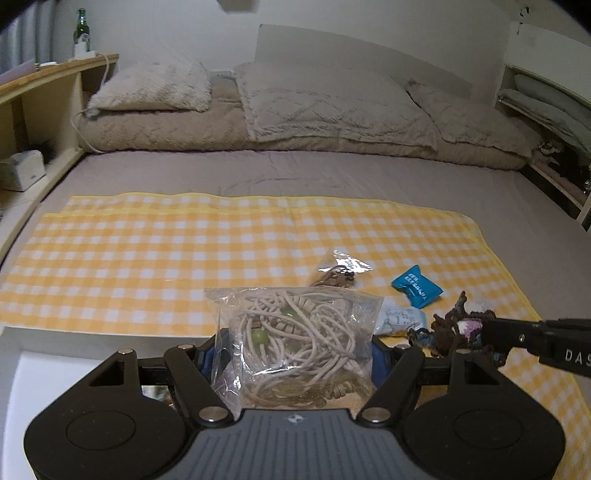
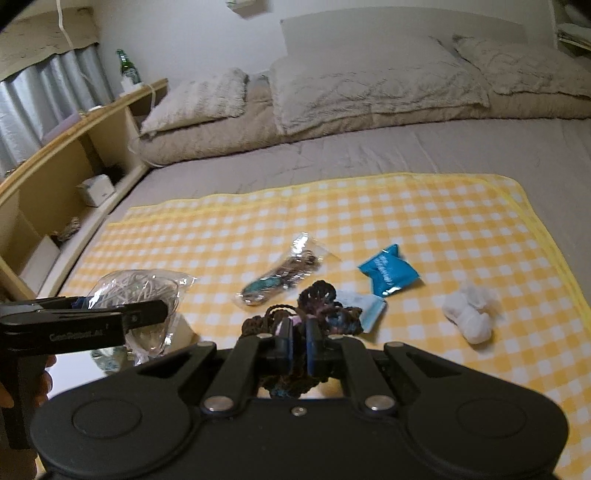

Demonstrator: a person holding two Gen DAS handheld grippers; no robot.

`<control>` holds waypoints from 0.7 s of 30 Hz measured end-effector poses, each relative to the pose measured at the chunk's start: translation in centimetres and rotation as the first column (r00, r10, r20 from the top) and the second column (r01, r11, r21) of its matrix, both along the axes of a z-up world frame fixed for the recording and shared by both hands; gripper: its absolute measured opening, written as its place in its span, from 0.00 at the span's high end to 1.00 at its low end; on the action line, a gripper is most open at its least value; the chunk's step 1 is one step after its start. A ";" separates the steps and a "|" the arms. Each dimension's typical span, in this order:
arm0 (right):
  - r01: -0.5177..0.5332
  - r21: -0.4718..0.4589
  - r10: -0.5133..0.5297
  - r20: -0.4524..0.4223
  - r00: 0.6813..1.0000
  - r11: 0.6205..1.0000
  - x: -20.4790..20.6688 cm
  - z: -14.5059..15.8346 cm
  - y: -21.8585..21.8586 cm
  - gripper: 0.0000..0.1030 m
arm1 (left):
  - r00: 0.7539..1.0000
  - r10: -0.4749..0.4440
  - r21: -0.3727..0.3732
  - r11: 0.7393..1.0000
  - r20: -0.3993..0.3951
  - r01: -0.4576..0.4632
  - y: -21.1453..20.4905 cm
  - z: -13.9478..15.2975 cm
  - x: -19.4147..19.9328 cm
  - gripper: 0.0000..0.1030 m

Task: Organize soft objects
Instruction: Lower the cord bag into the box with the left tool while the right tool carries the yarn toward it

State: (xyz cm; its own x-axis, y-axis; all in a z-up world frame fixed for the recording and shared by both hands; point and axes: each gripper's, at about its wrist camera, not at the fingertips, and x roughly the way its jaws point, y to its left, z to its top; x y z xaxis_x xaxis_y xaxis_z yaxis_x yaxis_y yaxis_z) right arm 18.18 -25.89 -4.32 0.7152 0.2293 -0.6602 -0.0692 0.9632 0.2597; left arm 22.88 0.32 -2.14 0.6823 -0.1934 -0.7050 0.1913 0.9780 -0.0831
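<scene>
A bed with a grey sheet (image 1: 369, 177) fills both views. Beige pillows (image 1: 332, 99) lie along the far end, and a wooden shelf unit (image 2: 74, 147) runs along the left side with a green bottle (image 1: 82, 31) standing on top. A yellow checked cloth (image 1: 184, 251) is spread over the near part of the sheet and carries the loose items.

The left gripper (image 1: 295, 354) is clamped on a clear bag of beige cord (image 1: 295, 332). The bag fills the gap between the blue pads, and green beads show among the cord inside. In the right wrist view, the bag hangs from the fingers at the left edge, above the near left corner of the cloth.

The right gripper (image 2: 297, 347) is closed narrowly on a dark crocheted piece (image 2: 321, 310), brown and blue with a touch of pink. The yarn bunches around and beyond the pads. In the left wrist view, this piece sits at the tip of the right tool, just beside the bag.

On the cloth, a second clear bag with dark contents (image 2: 284, 273) lies near the centre. A blue packet (image 2: 388, 275) rests to its right. A pale folded item (image 2: 369, 308) lies just behind the crocheted piece. A white wadded bundle (image 2: 471, 314) lies near the right edge, apart from the rest.
</scene>
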 end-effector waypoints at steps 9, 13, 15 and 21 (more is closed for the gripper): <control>-0.103 0.018 0.103 0.029 0.994 0.995 -0.9 1.2 4.0 0.93 | 0.998 0.055 0.012 0.998 -0.025 -0.054 5.7 -0.1 -2.7 0.29; -0.165 0.022 0.164 0.038 0.986 0.986 -1.2 1.6 6.4 0.93 | 0.996 0.082 0.021 0.996 -0.045 -0.081 8.1 -0.5 -3.6 0.29; -0.198 0.024 0.197 0.038 0.980 0.980 -1.5 1.7 7.7 0.93 | 0.994 0.090 0.029 0.996 -0.055 -0.088 9.1 -0.8 -3.8 0.29; -0.283 0.024 0.282 0.036 0.959 0.959 -2.4 1.9 10.7 0.93 | 0.991 0.089 0.075 0.994 -0.104 -0.082 11.2 -2.6 -4.1 0.29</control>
